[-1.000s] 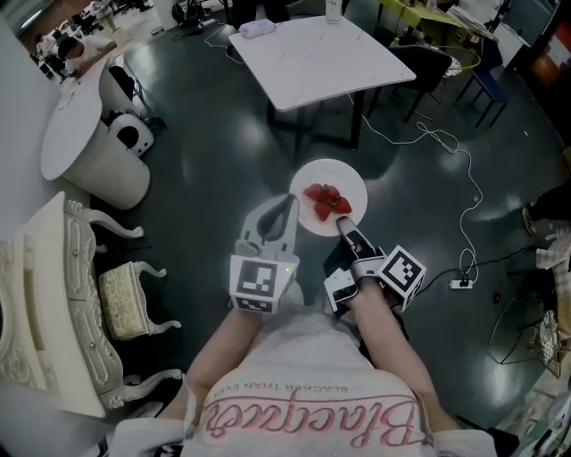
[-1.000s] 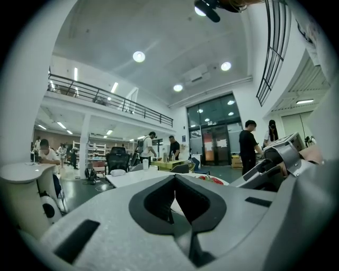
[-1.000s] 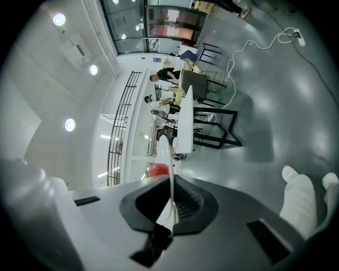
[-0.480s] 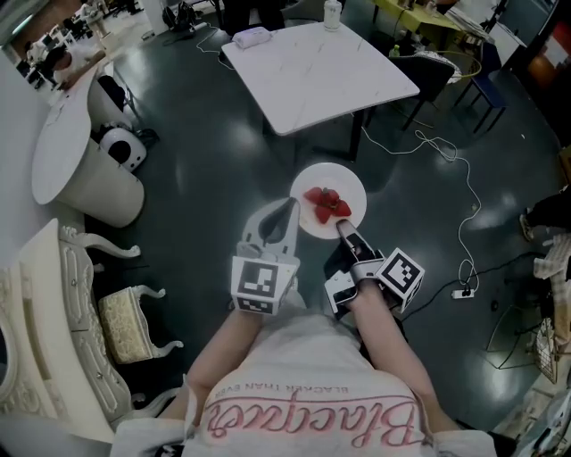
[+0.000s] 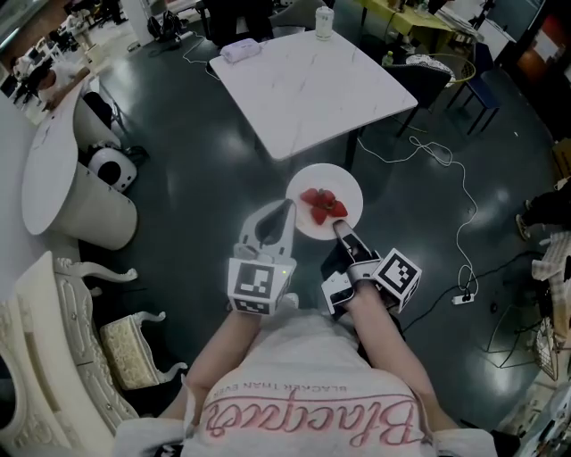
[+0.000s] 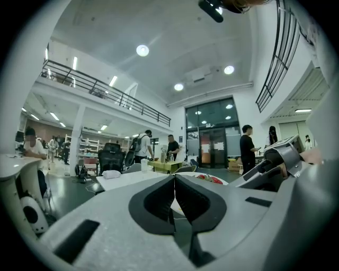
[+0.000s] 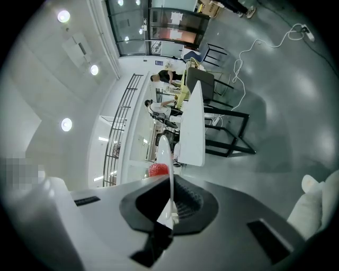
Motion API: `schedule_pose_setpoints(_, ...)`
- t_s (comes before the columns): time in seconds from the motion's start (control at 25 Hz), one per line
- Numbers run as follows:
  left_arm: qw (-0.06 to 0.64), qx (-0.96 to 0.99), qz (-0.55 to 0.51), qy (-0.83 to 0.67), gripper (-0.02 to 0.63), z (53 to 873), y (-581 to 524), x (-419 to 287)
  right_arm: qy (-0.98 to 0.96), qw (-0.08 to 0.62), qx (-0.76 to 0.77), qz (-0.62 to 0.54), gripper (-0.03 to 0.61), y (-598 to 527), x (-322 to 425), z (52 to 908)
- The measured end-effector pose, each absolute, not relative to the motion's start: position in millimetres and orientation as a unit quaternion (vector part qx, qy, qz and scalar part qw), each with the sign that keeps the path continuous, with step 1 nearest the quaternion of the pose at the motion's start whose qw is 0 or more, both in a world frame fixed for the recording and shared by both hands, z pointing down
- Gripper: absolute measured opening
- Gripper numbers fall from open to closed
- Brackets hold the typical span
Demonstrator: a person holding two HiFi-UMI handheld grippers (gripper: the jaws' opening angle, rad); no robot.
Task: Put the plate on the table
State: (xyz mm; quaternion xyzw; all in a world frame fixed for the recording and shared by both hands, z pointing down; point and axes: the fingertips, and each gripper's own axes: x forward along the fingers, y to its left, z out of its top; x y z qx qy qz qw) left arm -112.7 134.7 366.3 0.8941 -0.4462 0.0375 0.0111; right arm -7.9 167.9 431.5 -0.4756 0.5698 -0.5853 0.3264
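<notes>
- Carrying looks like the step in hand. In the head view the white plate (image 5: 344,180) is held in the air above the dark floor (image 5: 196,178), short of the white table (image 5: 312,76) ahead. It is not yet set down.
- Head view: the right gripper (image 5: 340,227) bites the plate's near rim. Strawberries (image 5: 323,203) lie near the middle of the plate. The left gripper (image 5: 286,205) hangs just beside the plate's left edge; contact with the plate cannot be told from here.
- Head view: the near part of the table top is bare. A cup (image 5: 324,21) and a white bundle (image 5: 236,50) sit along its far edge.
- Left gripper view: the jaws are pressed together tip to tip with nothing between them, so this gripper is clenched on nothing. The plate and strawberries show just past the tips, to the right, and the table lies further off.
- Right gripper view: the jaws are clamped on the plate's rim. The plate is seen edge-on as a thin white blade rising from the pads, with a strawberry beside it. The table stands beyond, well apart.
- Next move (judgement): bring the plate forward over the bare near part of the table. Hold it level, since a single rim grip could let it tip and the strawberries slide. Lower it until the base rests flat, and only then let go.
</notes>
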Motion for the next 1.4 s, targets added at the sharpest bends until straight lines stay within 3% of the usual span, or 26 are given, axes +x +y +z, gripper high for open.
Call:
schedule_pose_setpoints(0.92, 0.004, 0.89, 0.054, -0.453, 0.005, 378.6, 2.9, -96.0, 0.59, 0.317, -0.47, -0.575, 0.009, 19.9, 7.1, 433.9)
schedule_pose_setpoints(1.4, 0.001, 0.879, 0.061, -0.473, 0.005, 372.9, -100.5, -41.3, 0.602, 0.295, -0.456, -0.585, 0.009, -89.9, 60.7, 432.8)
